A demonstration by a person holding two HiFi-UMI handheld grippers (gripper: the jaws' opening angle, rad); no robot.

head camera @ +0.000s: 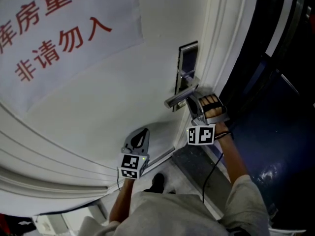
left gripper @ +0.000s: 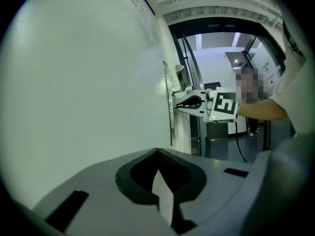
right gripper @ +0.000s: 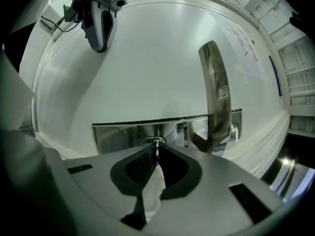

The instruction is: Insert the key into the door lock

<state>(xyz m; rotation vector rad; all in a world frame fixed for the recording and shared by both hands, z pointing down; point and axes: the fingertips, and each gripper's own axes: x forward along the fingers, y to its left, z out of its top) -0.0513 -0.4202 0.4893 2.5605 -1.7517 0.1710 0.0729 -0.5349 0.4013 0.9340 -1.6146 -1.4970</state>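
The silver lock plate [right gripper: 123,134] fills the middle of the right gripper view, with its lever handle [right gripper: 216,92] standing to the right. My right gripper [right gripper: 157,150] is shut on the thin metal key [right gripper: 157,151]. The key's tip sits at the round keyhole [right gripper: 153,141]; how deep it is in I cannot tell. From the head view, the right gripper [head camera: 192,103] is just below the handle [head camera: 180,99] on the white door [head camera: 108,92]. My left gripper [head camera: 142,132] hangs lower left beside the door, shut and empty [left gripper: 158,154].
A white sign with red characters [head camera: 54,38] covers the door's upper left. The door edge and a dark opening [head camera: 275,107] lie to the right. Down a corridor in the left gripper view a person [left gripper: 253,107] stands behind the right gripper [left gripper: 193,102].
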